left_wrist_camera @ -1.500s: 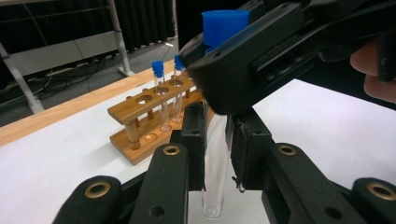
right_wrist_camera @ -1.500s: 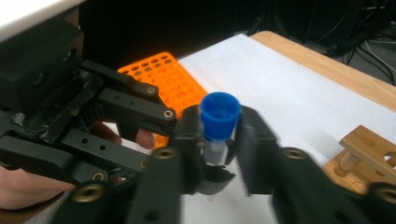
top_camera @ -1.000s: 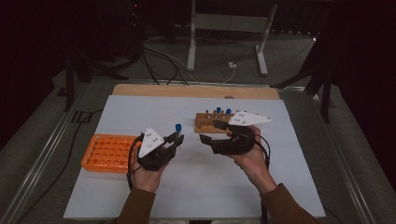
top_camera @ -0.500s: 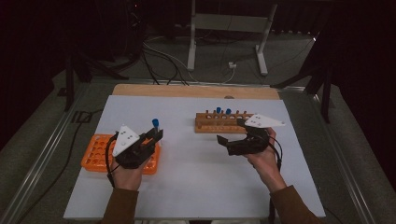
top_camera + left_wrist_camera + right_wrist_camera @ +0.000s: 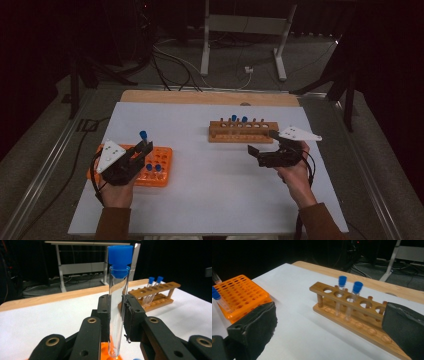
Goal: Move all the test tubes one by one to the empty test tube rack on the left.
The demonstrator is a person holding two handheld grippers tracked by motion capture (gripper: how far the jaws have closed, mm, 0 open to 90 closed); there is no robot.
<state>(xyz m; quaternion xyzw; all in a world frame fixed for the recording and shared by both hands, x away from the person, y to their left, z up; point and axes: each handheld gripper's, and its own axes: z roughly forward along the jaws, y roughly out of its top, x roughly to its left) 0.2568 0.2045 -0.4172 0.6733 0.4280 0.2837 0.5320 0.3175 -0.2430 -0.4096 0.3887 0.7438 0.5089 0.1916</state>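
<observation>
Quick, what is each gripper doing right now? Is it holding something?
Left gripper: shut on a test tube with a blue cap, above the orange rack.
Right gripper: open, holding nothing, near the wooden rack.

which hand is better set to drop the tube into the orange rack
Left. The left claw is shut on the blue-capped tube, upright over the orange rack. The right claw is open and empty, beside the wooden rack.

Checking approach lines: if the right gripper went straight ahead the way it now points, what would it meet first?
Probably the wooden rack, near its two blue-capped tubes; the right gripper is open, with bare table between.
</observation>
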